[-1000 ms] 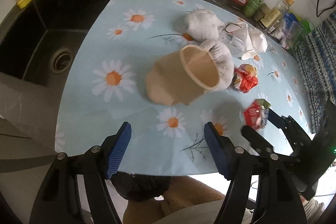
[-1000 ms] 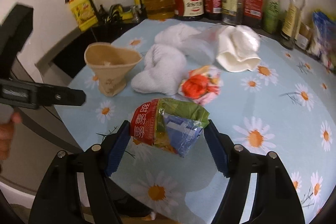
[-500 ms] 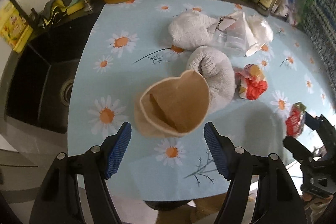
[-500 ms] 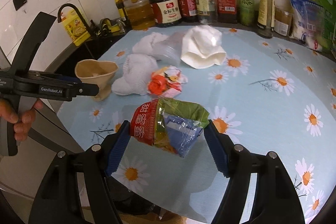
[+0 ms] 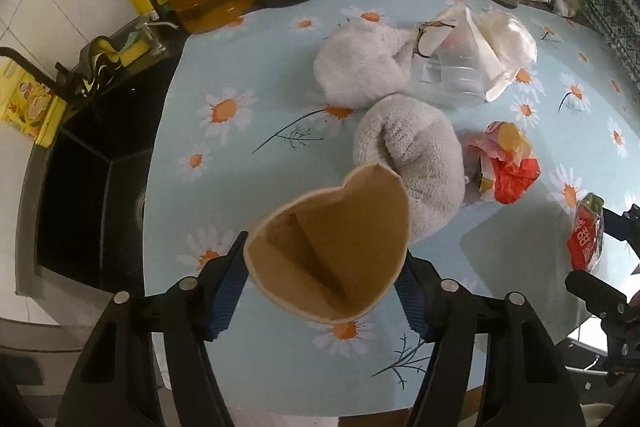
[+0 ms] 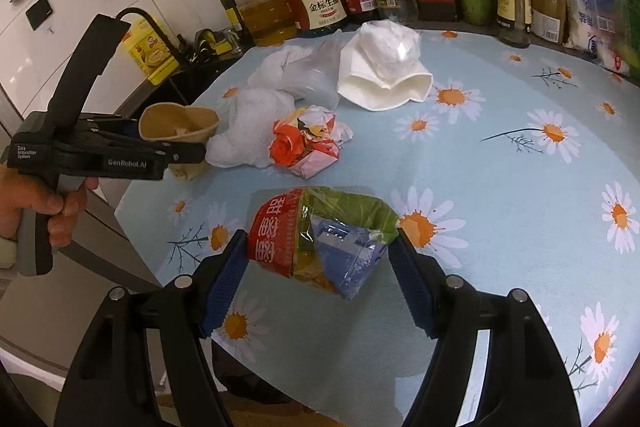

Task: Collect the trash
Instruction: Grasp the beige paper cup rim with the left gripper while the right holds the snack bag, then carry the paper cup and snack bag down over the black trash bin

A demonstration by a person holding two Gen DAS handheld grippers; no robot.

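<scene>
Left gripper [image 5: 322,281] has just been closing on the crushed paper cup [image 5: 332,247] between its pads (mouth up, so it lifts clean). Right gripper [image 6: 318,267] grips a snack wrapper [image 6: 320,235], clear of the table.

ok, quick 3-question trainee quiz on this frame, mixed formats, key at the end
1. True or false: the right gripper is shut on a snack wrapper.
2. What sits between the pads of the left gripper? A) towel B) brown paper cup C) oil bottle
3. Fill in: the crumpled red wrapper lies on the tablecloth next to a white ____.

Key: 1 true. 2 B: the brown paper cup; the jaws have just been closing on it. 3 towel.
</scene>
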